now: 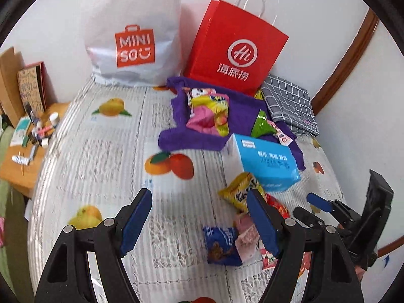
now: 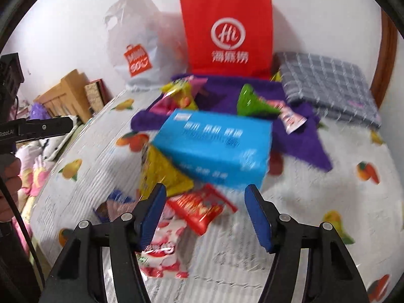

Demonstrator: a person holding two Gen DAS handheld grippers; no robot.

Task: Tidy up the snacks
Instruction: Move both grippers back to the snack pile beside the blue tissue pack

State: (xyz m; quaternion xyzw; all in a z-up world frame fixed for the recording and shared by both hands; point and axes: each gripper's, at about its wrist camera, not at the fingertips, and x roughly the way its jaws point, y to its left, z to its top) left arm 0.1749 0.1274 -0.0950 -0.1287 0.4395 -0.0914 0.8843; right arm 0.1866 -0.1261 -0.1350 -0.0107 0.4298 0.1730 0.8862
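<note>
Both sets of fingers are apart with nothing between them. The left gripper (image 1: 199, 217) hangs over bare bed cover (image 1: 106, 156), its right finger (image 1: 262, 224) overlapping the edge of the snack pile in the left wrist view. The right gripper (image 2: 204, 214) hangs over the pile itself, with a red snack packet (image 2: 202, 208) showing in the gap between its fingers, lying on the cover and not pinched. The right wrist view is pretty blurry, so print on the packets is unreadable.

Near the fingers: a pink-and-white packet (image 2: 161, 250), a dark blue packet (image 1: 222, 245), and a yellow packet (image 1: 241, 189) partly tucked under a blue box (image 1: 267, 162). The box's far end overlaps a purple cloth (image 1: 242, 116), which carries more snacks: a jumble of pink and yellow packets (image 1: 209, 113) and a green packet (image 1: 261, 126).

Behind the cloth, against the wall, a red paper bag (image 1: 234, 48) stands upright beside a white plastic shopping bag (image 1: 133, 32). A folded grey checked cloth (image 1: 290, 103) lies right of the red bag. Off the left edge of the bed there's a wooden side table (image 1: 20, 166) with small clutter.
</note>
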